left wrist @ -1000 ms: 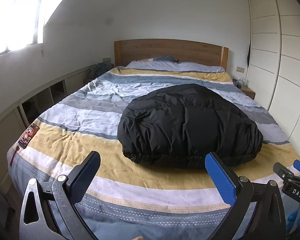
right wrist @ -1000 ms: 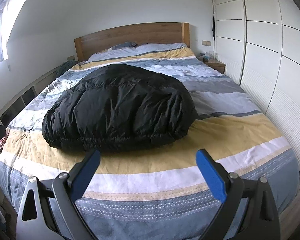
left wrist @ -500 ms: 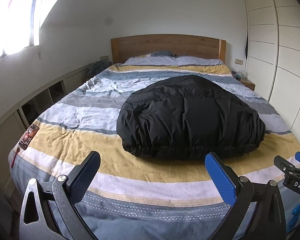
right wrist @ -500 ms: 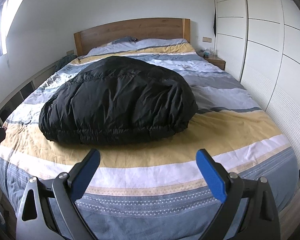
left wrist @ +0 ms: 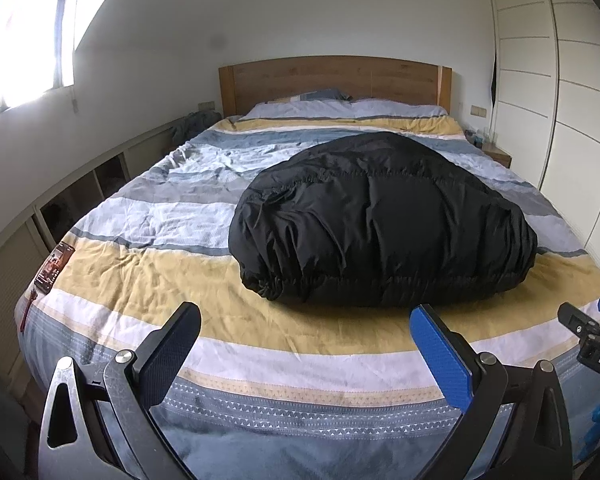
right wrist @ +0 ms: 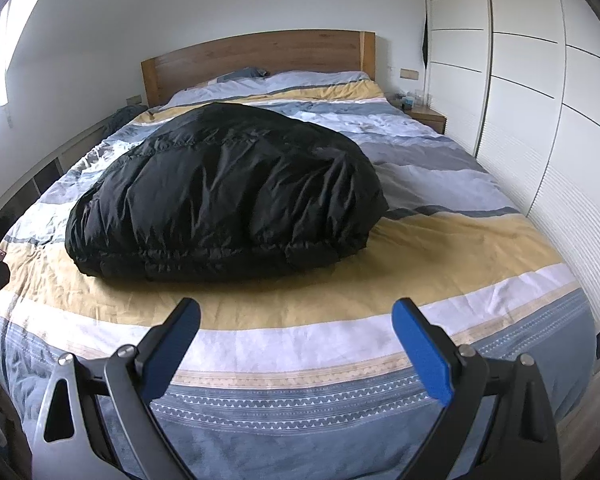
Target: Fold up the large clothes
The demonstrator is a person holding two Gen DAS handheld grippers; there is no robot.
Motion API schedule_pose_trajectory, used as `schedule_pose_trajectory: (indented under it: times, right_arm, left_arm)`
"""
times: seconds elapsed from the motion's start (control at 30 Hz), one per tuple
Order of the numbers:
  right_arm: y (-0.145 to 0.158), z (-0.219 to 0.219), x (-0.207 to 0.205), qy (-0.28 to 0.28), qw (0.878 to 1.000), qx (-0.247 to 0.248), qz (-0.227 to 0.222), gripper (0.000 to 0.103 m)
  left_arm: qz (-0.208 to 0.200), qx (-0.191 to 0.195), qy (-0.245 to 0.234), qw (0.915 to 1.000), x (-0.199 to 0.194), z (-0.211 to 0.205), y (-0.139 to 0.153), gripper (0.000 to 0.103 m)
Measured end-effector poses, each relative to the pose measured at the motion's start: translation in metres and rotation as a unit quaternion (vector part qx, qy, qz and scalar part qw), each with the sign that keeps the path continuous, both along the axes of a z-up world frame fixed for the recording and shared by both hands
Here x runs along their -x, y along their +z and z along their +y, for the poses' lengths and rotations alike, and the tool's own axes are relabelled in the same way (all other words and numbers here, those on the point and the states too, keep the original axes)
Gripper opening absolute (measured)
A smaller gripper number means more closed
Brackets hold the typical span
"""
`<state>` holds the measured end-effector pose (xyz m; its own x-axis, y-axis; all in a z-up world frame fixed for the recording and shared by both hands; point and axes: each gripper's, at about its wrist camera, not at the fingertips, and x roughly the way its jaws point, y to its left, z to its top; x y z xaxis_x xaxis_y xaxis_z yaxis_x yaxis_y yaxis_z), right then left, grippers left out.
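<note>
A black puffer jacket (left wrist: 380, 220) lies in a rounded, folded heap on the striped bed (left wrist: 148, 264); it also shows in the right wrist view (right wrist: 224, 196). My left gripper (left wrist: 304, 316) is open and empty, held above the foot of the bed, short of the jacket's near hem. My right gripper (right wrist: 296, 312) is open and empty, also above the foot of the bed (right wrist: 460, 248), apart from the jacket. Part of the right gripper shows at the right edge of the left wrist view (left wrist: 592, 332).
A wooden headboard (left wrist: 332, 80) and pillows are at the far end. White wardrobe doors (right wrist: 540, 100) run along the right. A low shelf unit (left wrist: 84, 196) lines the left wall under a window. A nightstand (right wrist: 424, 114) stands at the far right. A dark tag (left wrist: 54, 266) lies on the bed's left edge.
Both grippers have tilted or drawn back slightly, so the jacket and the headboard sit lower in view. The jacket has not moved. Both grippers stay open.
</note>
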<state>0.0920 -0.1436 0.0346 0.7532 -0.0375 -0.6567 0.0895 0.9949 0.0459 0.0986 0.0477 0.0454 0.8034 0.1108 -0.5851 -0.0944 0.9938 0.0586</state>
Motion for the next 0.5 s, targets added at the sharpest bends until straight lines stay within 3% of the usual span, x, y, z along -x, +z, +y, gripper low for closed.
schedule_pose_trajectory:
  times: [0.5]
  right_arm:
    - [0.0025, -0.0059, 0.0012, -0.007, 1.000, 0.003, -0.006, 0.097]
  left_arm:
    - [0.008, -0.003, -0.012, 0.9999, -0.0006, -0.0051, -0.0090, 0.103]
